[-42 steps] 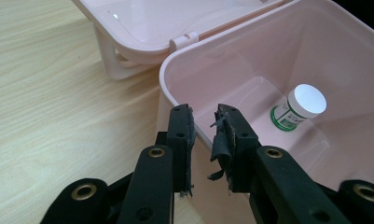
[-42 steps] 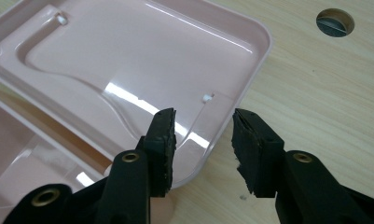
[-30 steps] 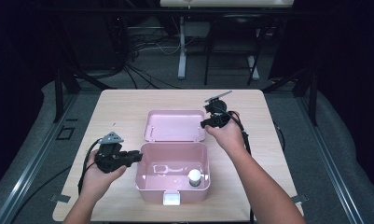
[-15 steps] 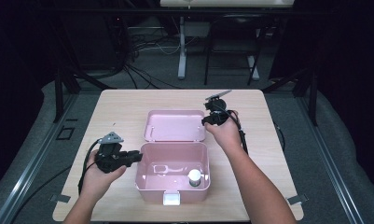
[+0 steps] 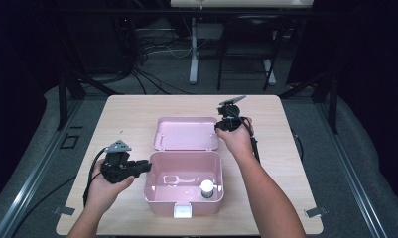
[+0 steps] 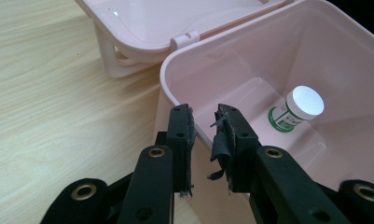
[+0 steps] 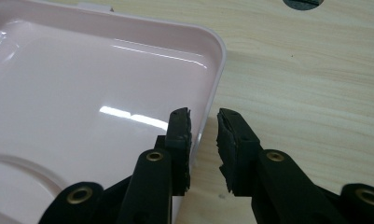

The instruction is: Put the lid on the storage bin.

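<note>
Left gripper [image 5: 143, 166] sat astride the left wall of the pink box [image 5: 152, 198], one jaw outside, one inside, pads narrowly apart around the rim; whether they actually pressed it, can't tell from the left gripper view; right gripper [image 5: 220, 126] was at the right edge of the flipped-open lid [image 5: 186, 134], its jaws had just been closing, lid rim between them, small gap visible on the outer side in the right gripper view, so not clamped yet; box stood at the near middle of the table [image 5: 296, 198], lid lying flat behind it on its hinge, small white-capped bottle [image 5: 207, 188] upright in the box's near right corner. Risks as I read it: right pads caught only the thin lip, so the lid could slip out mid-swing and slam; frayed pad on the left gripper meant weak hold, box might skid or tip when the lid was pulled over; a jolt would likely knock the bottle down.
</note>
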{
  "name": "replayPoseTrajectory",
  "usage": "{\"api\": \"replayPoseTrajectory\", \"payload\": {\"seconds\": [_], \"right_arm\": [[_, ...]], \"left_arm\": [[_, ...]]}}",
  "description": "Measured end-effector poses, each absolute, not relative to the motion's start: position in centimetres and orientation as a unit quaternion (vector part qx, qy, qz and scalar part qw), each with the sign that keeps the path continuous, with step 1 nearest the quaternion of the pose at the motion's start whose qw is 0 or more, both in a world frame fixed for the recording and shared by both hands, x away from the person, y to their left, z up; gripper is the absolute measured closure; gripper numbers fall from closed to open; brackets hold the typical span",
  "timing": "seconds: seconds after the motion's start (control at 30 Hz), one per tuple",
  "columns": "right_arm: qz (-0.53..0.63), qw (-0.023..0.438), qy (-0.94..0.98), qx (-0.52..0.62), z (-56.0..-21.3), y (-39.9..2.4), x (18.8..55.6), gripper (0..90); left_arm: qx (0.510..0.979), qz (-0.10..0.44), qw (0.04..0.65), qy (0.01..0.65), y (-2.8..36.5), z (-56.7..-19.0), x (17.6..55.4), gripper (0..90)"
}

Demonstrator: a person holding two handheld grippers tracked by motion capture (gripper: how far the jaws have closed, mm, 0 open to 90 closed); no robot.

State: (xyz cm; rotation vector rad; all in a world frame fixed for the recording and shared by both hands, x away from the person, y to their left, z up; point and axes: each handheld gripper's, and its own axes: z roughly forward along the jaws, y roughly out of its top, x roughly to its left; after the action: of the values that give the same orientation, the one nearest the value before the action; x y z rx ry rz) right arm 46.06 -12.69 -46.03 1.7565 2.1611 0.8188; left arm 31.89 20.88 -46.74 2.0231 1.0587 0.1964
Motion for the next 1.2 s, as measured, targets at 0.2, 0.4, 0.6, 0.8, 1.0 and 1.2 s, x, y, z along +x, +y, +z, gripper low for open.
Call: {"api": "replayPoseTrajectory", "payload": {"seconds": [0.2, 0.4, 0.6, 0.8, 1.0, 1.2], "right_arm": [[0.279, 0.11, 0.73, 0.614, -46.4, -12.8, 46.6, 75.0], [0.274, 0.108, 0.728, 0.619, -46.7, -12.6, 46.9, 75.6], [0.266, 0.104, 0.724, 0.628, -47.1, -12.3, 47.2, 76.7], [0.266, 0.102, 0.722, 0.631, -47.3, -12.1, 47.4, 77.9], [0.267, 0.103, 0.724, 0.628, -47.4, -12.0, 47.4, 80.3], [0.269, 0.099, 0.719, 0.633, -47.2, -12.1, 47.3, 82.2]], "left_arm": [[0.805, 0.078, 0.412, 0.42, 20.9, -46.7, 31.9, 75.8], [0.804, 0.077, 0.411, 0.422, 20.9, -46.7, 31.9, 75.8], [0.805, 0.078, 0.411, 0.422, 20.8, -46.7, 31.9, 75.8], [0.805, 0.077, 0.411, 0.422, 20.9, -46.7, 31.9, 75.8], [0.804, 0.077, 0.411, 0.423, 20.8, -46.7, 31.9, 75.9], [0.804, 0.077, 0.41, 0.423, 20.8, -46.7, 31.9, 75.9]]}}
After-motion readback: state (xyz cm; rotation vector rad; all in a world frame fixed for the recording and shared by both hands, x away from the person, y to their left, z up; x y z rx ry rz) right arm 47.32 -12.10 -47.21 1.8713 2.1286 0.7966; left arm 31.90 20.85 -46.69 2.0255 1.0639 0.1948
